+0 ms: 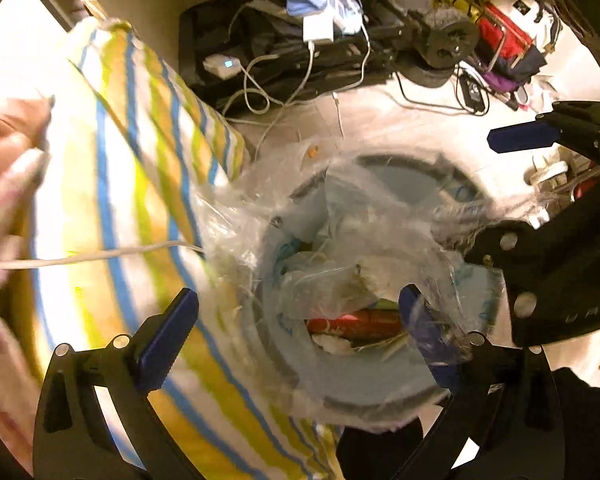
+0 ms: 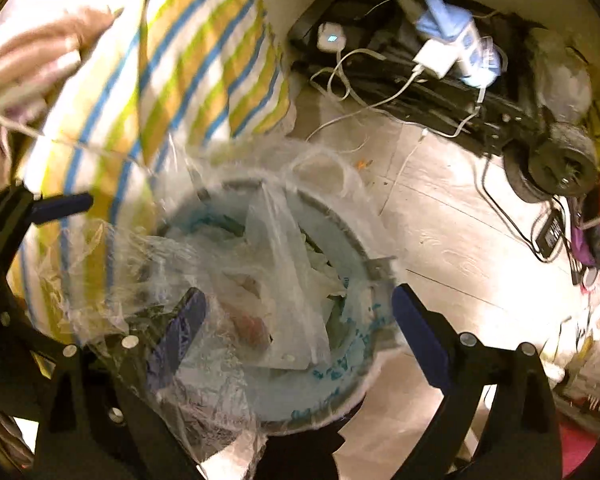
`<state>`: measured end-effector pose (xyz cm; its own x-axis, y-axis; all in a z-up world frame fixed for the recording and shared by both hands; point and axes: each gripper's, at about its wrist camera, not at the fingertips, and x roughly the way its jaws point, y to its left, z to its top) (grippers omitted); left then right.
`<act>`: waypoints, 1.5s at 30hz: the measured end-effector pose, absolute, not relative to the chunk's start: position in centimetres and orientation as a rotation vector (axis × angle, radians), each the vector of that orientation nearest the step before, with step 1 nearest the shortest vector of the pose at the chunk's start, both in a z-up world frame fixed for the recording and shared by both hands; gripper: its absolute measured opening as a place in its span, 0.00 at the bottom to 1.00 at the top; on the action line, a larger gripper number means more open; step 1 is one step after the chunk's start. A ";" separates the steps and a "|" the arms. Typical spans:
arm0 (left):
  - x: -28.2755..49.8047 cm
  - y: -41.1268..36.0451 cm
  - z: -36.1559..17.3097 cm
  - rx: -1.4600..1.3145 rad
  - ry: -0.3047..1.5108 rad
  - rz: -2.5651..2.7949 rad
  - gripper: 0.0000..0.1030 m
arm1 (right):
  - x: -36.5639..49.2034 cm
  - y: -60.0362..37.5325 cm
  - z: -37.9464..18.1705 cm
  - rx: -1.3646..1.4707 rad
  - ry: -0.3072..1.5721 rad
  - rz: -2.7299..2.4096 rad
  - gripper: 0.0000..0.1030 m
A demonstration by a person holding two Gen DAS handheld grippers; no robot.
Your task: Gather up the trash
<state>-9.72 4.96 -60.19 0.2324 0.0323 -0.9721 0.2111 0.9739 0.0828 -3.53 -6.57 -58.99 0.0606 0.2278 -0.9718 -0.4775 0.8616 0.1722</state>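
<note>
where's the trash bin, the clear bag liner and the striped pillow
trash bin (image 2: 340, 240), right wrist view, grey rim
clear bag liner (image 2: 284, 256), right wrist view, raised fold
striped pillow (image 1: 140, 184), left wrist view, striped face

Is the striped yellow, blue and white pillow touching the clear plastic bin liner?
Touching. In the right wrist view the striped pillow lies against the clear plastic bin liner, whose crumpled rim overlaps the fabric with no gap.

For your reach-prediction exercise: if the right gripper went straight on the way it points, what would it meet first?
Probably the clear plastic bag liner bunched over the trash bin, then the rubbish inside. The right gripper has open jaws straddling it; depth is unclear.
</note>
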 end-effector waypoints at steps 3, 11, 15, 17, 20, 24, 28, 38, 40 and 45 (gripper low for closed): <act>-9.9 5.1 -57.1 0.214 1.314 -0.114 0.94 | -3.4 -7.1 -56.0 -0.184 1.402 0.504 0.89; -10.7 6.7 -49.6 0.228 1.274 -0.079 0.94 | -4.3 -7.2 -48.8 -0.188 1.351 0.438 0.89; -11.1 7.7 -47.4 0.227 1.271 -0.056 0.94 | -4.6 -6.6 -48.3 -0.224 1.335 0.414 0.89; -11.3 8.2 -46.7 0.221 1.272 -0.049 0.94 | -4.6 -6.4 -47.8 -0.220 1.339 0.409 0.89; -11.4 8.5 -46.0 0.225 1.272 -0.047 0.94 | -4.6 -6.0 -46.8 -0.239 1.344 0.406 0.92; -11.4 9.0 -45.1 0.218 1.267 -0.044 0.94 | -4.4 -5.4 -46.2 -0.261 1.353 0.410 0.94; -11.4 9.5 -44.8 0.204 1.264 -0.038 0.94 | -4.4 -4.9 -46.1 -0.271 1.364 0.415 0.94; -11.9 10.1 -46.6 0.194 1.299 -0.033 0.94 | -5.3 -3.8 -49.6 -0.291 1.462 0.431 0.94; -12.1 10.0 -47.3 0.198 1.313 -0.039 0.94 | -5.4 -3.7 -50.0 -0.285 1.472 0.434 0.94; -12.2 9.8 -48.3 0.196 1.327 -0.044 0.94 | -5.3 -3.7 -50.0 -0.259 1.467 0.445 0.94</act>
<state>-12.22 9.77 -48.27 0.2433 0.0799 -0.9667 0.1437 0.9826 0.1174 -5.33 -3.67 -49.96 0.0429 0.1316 -0.9904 -0.4411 0.8919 0.0994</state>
